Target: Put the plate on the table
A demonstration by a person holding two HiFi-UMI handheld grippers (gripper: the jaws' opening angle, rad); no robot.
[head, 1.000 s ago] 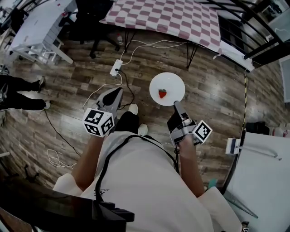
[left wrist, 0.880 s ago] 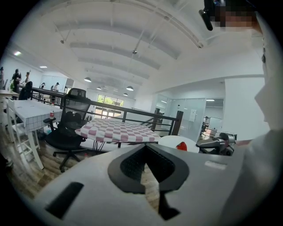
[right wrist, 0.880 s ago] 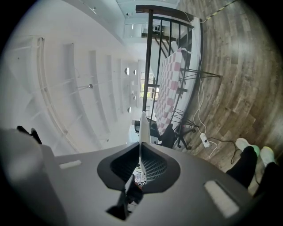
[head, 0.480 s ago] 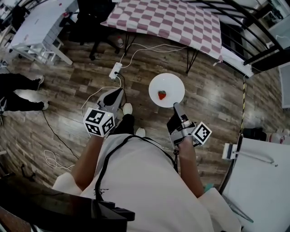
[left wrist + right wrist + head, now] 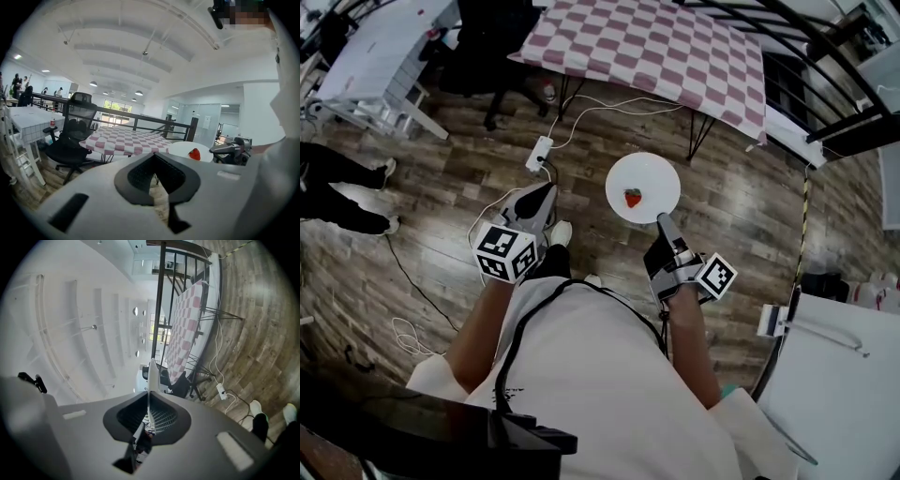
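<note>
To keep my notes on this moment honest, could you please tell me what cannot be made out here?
- The plate, rim under the right gripper: covered by its jaws in the head view.
- The plate, top face: the right gripper view shows it only edge-on.
- The checked table: far side cut off by the head view's top edge.
- The strawberry: too small in the head view for detail.

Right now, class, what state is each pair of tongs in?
Left tongs: closed, nothing between them.
Right tongs: closed on the rim of the white plate.
</note>
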